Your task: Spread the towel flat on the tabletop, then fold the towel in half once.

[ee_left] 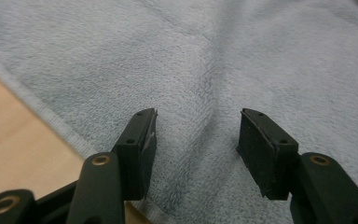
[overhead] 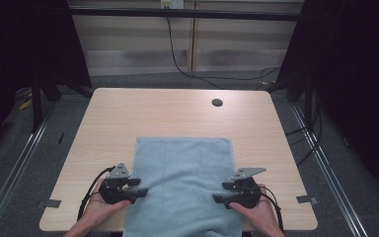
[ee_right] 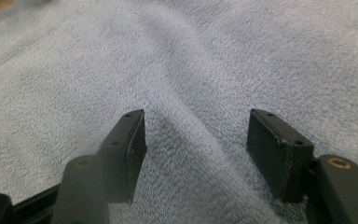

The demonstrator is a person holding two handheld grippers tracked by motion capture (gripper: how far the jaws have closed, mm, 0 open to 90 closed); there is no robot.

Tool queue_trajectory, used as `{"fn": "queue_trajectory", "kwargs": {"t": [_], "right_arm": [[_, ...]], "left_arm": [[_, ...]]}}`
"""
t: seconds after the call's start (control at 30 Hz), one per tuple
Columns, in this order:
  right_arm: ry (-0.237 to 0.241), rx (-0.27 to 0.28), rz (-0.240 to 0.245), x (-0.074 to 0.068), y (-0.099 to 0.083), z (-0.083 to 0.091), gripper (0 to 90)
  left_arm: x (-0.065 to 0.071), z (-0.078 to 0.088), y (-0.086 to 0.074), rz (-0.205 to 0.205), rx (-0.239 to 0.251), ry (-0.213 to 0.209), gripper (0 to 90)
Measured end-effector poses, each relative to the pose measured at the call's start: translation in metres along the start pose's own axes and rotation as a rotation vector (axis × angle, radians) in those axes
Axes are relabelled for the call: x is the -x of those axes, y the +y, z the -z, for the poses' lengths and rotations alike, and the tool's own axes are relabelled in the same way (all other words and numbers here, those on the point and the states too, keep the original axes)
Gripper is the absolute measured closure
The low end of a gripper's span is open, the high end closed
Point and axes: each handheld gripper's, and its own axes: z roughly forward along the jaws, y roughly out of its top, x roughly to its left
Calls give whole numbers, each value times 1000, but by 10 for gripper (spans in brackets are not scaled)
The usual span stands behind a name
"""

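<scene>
A light blue towel [overhead: 182, 177] lies flat on the wooden table [overhead: 128, 113], its near end hanging over the front edge. My left gripper [overhead: 139, 187] rests at the towel's left edge, pointing inward. In the left gripper view it [ee_left: 198, 135] stands open, jaws wide apart over the towel [ee_left: 205, 60] with a soft ridge of cloth between them. My right gripper [overhead: 219, 192] sits at the towel's right edge, pointing inward. In the right gripper view it [ee_right: 196, 135] is open too, with a raised fold of towel [ee_right: 186, 70] running between its jaws.
A round cable hole [overhead: 217, 102] sits near the table's far right. Bare tabletop lies beyond and beside the towel. Black curtains and metal floor rails flank the table; cables run across the floor behind it.
</scene>
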Motion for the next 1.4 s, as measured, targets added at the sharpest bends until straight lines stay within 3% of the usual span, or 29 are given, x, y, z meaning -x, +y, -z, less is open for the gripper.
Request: {"fn": "queue_trajectory", "kwargs": {"t": [0.13, 0.4, 0.5, 0.53, 0.6, 0.67, 0.93, 1.1, 1.2, 1.3, 1.37, 1.4], "right_arm": [[1, 101, -46, 9, 10, 13, 383], [-51, 121, -66, 49, 39, 13, 387], [-75, 124, -75, 66, 50, 7, 379], [-80, 132, -72, 72, 53, 4, 377], [-106, 133, -81, 81, 59, -3, 362], [-129, 148, -78, 89, 64, -9, 369], [-155, 132, -64, 108, 79, -31, 411], [-166, 100, -82, 120, 88, -45, 397], [-186, 76, -92, 129, 90, -53, 397], [-233, 111, -68, 135, 89, -56, 425], [-216, 103, -96, 139, 87, -58, 417], [-222, 109, -88, 138, 86, -59, 414]], "left_arm": [[-1, 1, 1, -6, 19, 0, 461], [-15, -6, 14, 1, 53, 54, 345], [-20, -13, 12, -9, 34, 56, 334], [-20, -14, 12, -31, 43, 58, 338], [-23, -13, 10, 4, 57, 41, 355], [-25, -11, 8, 4, 72, 48, 425], [-26, -11, 6, 13, 78, 42, 429], [-26, -10, 7, -23, 67, 44, 429], [-28, -10, 7, -5, 70, 28, 429], [-30, -10, 7, 9, 73, 15, 429], [-29, -10, 7, 13, 72, 16, 428], [-29, -10, 7, 11, 71, 16, 428]]}}
